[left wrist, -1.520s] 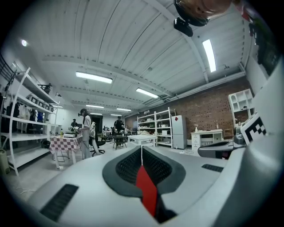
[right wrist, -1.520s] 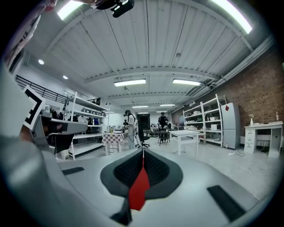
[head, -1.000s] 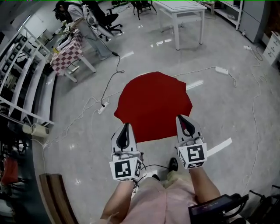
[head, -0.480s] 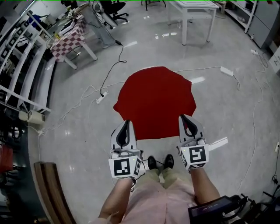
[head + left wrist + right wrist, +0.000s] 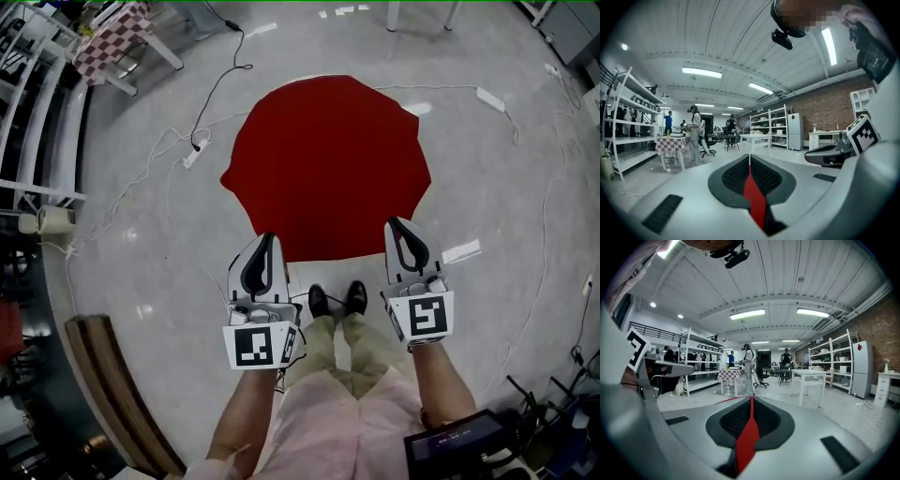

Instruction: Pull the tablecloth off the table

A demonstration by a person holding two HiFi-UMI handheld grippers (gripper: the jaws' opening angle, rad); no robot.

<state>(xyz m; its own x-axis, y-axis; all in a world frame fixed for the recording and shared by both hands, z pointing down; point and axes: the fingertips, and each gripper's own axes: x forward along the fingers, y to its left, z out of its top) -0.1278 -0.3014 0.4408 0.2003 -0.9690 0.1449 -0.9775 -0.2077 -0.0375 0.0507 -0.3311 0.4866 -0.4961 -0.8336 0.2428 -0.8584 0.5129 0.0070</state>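
Two grippers, one red cloth (image 5: 328, 159). The left gripper (image 5: 269, 242) is clamped tight on the cloth's near edge, with a red strip pinched between its jaws. The right gripper (image 5: 397, 230) does the same, also closed on that edge. The cloth spreads out in front of the person, above the grey floor (image 5: 497, 187). Two black shoes (image 5: 319, 300) show just below the edge, between the grippers. One checked table (image 5: 108, 42) stands far off, top left.
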